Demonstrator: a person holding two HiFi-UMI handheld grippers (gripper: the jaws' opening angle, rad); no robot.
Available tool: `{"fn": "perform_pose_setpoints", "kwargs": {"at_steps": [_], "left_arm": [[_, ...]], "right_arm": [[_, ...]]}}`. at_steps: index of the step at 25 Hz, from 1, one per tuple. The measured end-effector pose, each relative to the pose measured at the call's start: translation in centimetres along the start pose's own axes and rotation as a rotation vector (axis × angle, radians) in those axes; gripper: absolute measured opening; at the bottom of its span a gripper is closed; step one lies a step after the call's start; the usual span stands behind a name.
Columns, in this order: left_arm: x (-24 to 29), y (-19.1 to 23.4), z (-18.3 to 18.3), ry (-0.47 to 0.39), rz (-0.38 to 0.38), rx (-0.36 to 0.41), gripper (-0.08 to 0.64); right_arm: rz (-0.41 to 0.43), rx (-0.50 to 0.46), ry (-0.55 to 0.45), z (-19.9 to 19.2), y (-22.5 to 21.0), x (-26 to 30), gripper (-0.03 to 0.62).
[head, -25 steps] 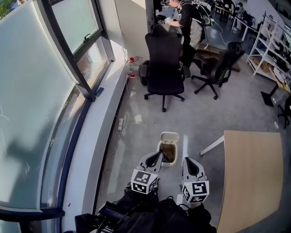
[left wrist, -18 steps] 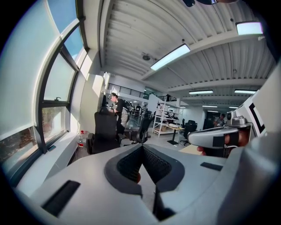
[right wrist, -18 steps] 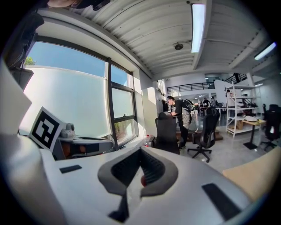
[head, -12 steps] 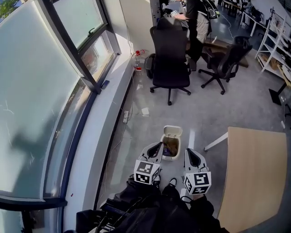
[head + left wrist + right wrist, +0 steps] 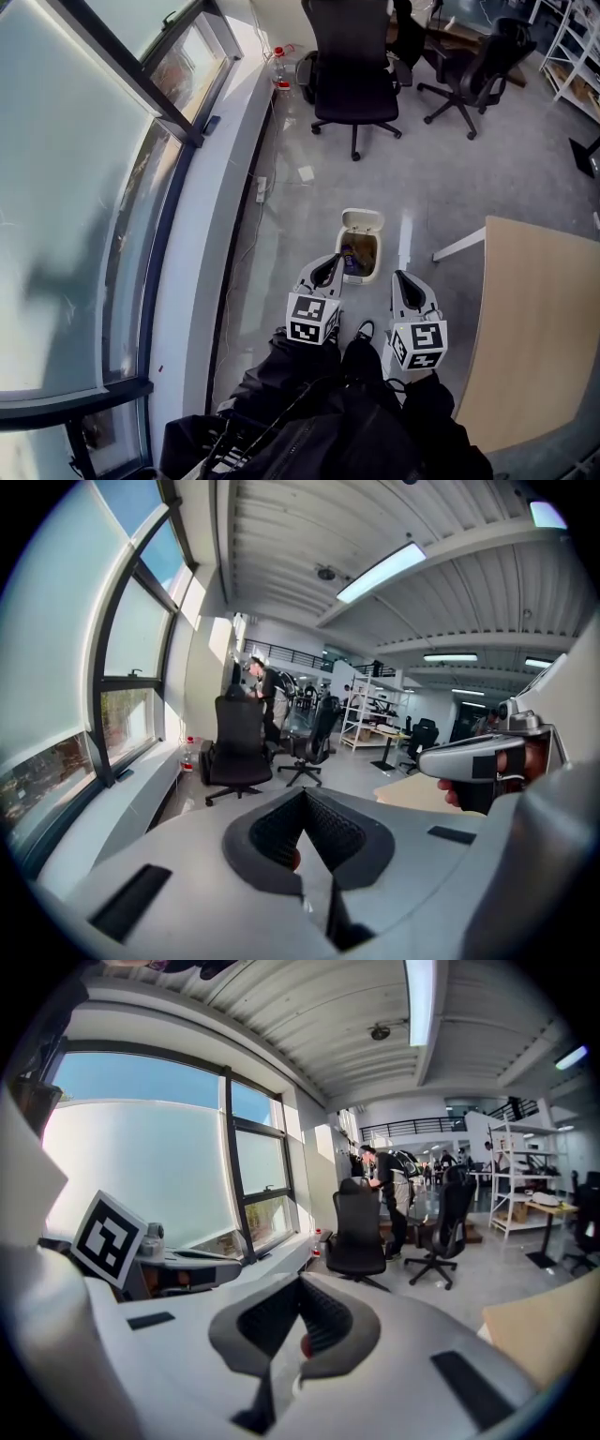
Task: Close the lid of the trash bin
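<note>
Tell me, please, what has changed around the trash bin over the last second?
The head view has swung downward. The small white plastic trash bin, the left gripper and the right gripper slid up the picture, and the black office chair reached the top edge. Nothing was taken hold of or let go. Unchanged: both grippers are shut and empty at the bin's near end, and its white lid is still raised.

the person wears black: black sleeves [image 5: 277, 367] and a black jacket [image 5: 328, 436] behind the fingers, plus a black shoe [image 5: 364, 330] with a white edge. the left gripper [image 5: 329, 265] and right gripper [image 5: 402, 281] have pale grey shells and black ribbed pads [image 5: 330, 825]. behind the fingers, each carries a white cube [image 5: 312, 320] with black square markers.
</note>
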State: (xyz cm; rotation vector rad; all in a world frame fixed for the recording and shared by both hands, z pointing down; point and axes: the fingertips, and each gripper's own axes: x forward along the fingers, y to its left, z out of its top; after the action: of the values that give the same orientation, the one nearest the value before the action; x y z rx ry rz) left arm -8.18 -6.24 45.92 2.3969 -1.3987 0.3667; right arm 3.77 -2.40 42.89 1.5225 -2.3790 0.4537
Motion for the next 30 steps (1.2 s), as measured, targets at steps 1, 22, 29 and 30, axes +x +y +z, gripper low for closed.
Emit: {"fn": "perform_pose_setpoints", "kwargs": {"at_steps": [1, 22, 29, 30], "left_arm": [[0.6, 0.2, -0.5, 0.012, 0.0, -0.003, 0.0], [11.3, 5.2, -17.7, 0.322, -0.004, -0.035, 0.0], [13.5, 6.1, -20.7, 0.375, 0.0, -0.021, 0.0], [13.8, 6.1, -20.9, 0.379, -0.001, -0.014, 0.0]], "right_arm": [[0.0, 0.003, 0.011, -0.5, -0.2, 0.6, 0.005], [-0.041, 0.103, 0.243, -16.1, -5.4, 12.1, 0.005], [-0.027, 0.117, 0.304, -20.2, -6.1, 14.1, 0.005], [-0.028, 0.121, 0.309, -20.6, -6.3, 14.2, 0.005]]}}
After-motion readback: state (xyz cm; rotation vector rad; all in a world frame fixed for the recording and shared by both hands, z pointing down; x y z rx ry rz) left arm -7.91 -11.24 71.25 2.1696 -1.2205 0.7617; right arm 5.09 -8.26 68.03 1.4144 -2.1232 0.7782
